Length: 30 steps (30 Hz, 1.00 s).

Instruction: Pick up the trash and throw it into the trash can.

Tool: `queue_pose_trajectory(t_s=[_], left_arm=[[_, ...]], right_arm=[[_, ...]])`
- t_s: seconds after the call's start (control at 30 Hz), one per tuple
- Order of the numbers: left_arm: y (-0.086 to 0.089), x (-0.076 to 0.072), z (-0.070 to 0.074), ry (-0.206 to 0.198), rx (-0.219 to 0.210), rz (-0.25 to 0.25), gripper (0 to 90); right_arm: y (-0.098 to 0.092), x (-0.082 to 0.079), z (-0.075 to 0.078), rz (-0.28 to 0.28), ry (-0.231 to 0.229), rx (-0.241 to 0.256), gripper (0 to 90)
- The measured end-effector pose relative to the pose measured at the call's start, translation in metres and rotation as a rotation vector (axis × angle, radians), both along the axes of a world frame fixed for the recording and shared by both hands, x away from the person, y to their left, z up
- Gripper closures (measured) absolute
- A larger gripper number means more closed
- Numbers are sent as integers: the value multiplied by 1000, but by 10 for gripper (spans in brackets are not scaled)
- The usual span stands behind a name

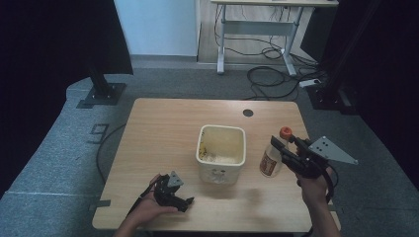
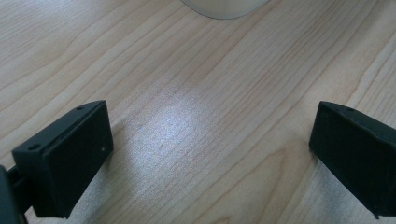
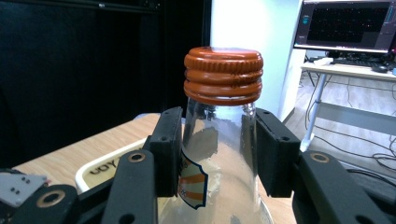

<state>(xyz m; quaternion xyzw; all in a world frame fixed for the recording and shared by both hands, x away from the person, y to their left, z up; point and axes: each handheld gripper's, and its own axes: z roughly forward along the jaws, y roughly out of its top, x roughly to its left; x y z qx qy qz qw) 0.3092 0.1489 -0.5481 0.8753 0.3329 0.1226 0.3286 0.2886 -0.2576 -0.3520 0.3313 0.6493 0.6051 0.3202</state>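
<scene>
A clear glass bottle [image 1: 272, 159] with an orange screw cap [image 3: 223, 75] and an orange-blue label stands upright on the table right of a cream square tub [image 1: 222, 152]. My right gripper [image 1: 285, 148] is shut on the bottle's neck just under the cap, one jaw on each side, seen close in the right gripper view [image 3: 218, 149]. My left gripper [image 1: 174, 193] rests low over the table near its front left, held in a hand. Its jaws stand wide apart over bare wood [image 2: 210, 140], open with nothing between them.
The tub holds pale crumbs at its bottom, and its rounded base [image 2: 224, 7] shows at the top of the left gripper view. The wooden table [image 1: 163, 128] has a dark cable hole [image 1: 248, 112] at the back. Beyond stand a desk [image 1: 262, 22], floor cables and a monitor [image 3: 348, 25].
</scene>
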Motion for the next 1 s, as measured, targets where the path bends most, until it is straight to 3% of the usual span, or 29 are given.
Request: queue_pose_trajectory(t_s=[0.43,1.0], left_arm=[[0,0,0,2,-1,0,0],[0,0,0,0,0,0,0]], right_arm=[[19,1,23,8,-24,6,566],[44,9,26,20,-13,32,567]])
